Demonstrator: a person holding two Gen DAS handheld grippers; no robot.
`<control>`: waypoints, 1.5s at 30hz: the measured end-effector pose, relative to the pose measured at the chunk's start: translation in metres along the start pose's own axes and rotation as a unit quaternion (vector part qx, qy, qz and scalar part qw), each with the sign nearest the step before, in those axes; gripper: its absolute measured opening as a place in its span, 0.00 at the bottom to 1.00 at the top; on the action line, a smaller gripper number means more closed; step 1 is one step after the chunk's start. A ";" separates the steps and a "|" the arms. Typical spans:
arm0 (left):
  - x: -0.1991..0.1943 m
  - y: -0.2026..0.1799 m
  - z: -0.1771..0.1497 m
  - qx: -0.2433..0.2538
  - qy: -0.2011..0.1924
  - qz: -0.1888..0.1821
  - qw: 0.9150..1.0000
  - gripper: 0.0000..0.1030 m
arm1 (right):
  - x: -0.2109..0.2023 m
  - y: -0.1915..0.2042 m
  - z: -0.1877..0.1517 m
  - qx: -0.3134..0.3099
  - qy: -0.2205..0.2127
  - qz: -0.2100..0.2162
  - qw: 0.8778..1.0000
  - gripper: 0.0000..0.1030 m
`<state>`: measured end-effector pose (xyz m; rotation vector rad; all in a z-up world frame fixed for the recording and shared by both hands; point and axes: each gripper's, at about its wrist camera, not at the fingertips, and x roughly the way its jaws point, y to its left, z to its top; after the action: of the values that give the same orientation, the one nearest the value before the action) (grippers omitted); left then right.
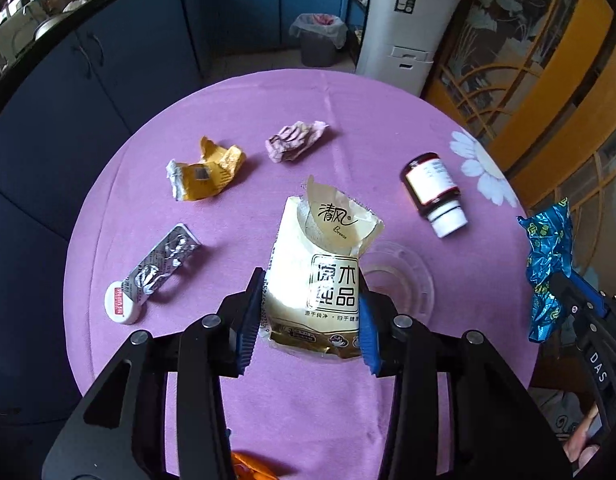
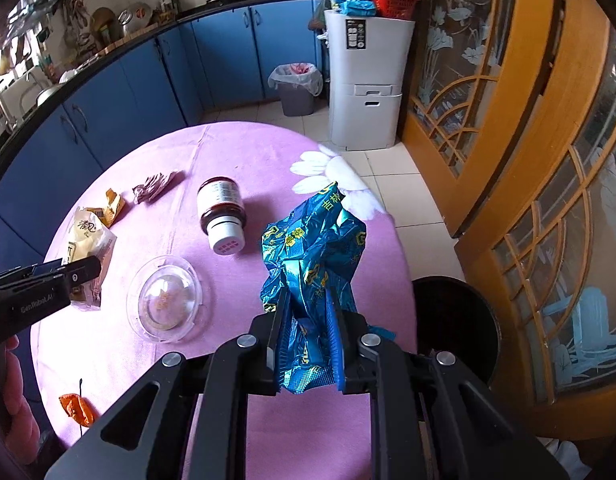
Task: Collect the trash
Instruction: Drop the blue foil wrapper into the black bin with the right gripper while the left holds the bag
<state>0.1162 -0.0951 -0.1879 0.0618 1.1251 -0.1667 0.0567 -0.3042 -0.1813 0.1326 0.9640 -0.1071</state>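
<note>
Currently, the left gripper (image 1: 308,316) clamped the cream pack (image 1: 320,268) above the table (image 1: 268,420); the right gripper (image 2: 306,332) clamped the blue wrapper (image 2: 314,252) near the black bin (image 2: 456,320). Thin foil could slip, dropping short of the bin.

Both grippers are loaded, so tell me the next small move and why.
Probably carry the right gripper rightward over the dark bin and release: it already clamps the blue foil wrapper, and that bin sits just beside the table edge.
</note>
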 end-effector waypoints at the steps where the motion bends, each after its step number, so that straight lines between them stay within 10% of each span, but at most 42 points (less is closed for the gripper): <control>1: -0.002 -0.005 -0.001 0.005 -0.001 0.001 1.000 0.41 | -0.002 -0.002 -0.001 0.003 -0.002 -0.001 1.000 0.17; 37: 0.006 -0.236 0.000 0.189 -0.001 -0.020 0.982 0.41 | 0.003 -0.169 -0.034 0.146 -0.001 -0.010 0.989 0.21; 38: 0.007 -0.239 0.001 0.190 -0.001 -0.020 0.981 0.41 | 0.005 -0.171 -0.034 0.146 -0.002 -0.010 0.989 0.24; 40: 0.008 -0.248 0.002 0.194 0.000 -0.022 0.981 0.41 | 0.008 -0.174 -0.034 0.143 -0.005 0.000 0.990 0.83; 45: 0.010 -0.263 0.004 0.204 -0.003 -0.023 0.979 0.41 | 0.009 -0.190 -0.039 0.162 -0.009 0.002 0.987 0.88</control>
<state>0.0807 -0.3562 -0.1858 0.4013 1.0734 -0.4373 0.0018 -0.4854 -0.2228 0.4316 0.9237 -0.2617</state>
